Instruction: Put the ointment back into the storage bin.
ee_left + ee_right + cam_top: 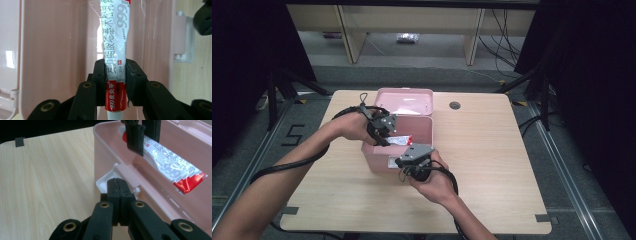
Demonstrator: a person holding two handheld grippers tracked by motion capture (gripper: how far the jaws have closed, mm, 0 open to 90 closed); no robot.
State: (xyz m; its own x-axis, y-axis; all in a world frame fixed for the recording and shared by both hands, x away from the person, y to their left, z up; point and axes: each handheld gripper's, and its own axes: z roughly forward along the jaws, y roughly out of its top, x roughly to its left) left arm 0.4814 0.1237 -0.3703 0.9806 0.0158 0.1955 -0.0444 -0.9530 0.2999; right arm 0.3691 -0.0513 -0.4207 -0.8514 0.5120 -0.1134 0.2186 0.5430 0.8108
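Tabletop [492,165] of pale wood grain carries a pink plastic box with rounded corners [384,160], set toward the far edge and a little left of centre, its hinged lid [404,101] thrown open and lying back toward the far edge. Your left gripper [388,141] reaches in over the box's left wall, and its jaws are clamped on a white and red ointment tube printed with grey "999" [115,50]. In the left gripper view the black pads pinch the tube near its red cap end, with the white neck poking out below them and the long printed body running away over the pink floor of the box. From the right gripper view the tube hangs inside the box, tilted, its crimped red tail lowest and close to the inner wall; you cannot tell whether it touches.

Your right gripper [117,186] sits at the box's near wall, by the white latch [107,180] on the front rim. Its jaws are pressed together with nothing between them, tips just beside that latch.

You have broad bare wood to the right of the box, out to the right edge, and a wide strip along the near edge. A small round grommet hole [455,105] sits near the far edge, right of the lid.
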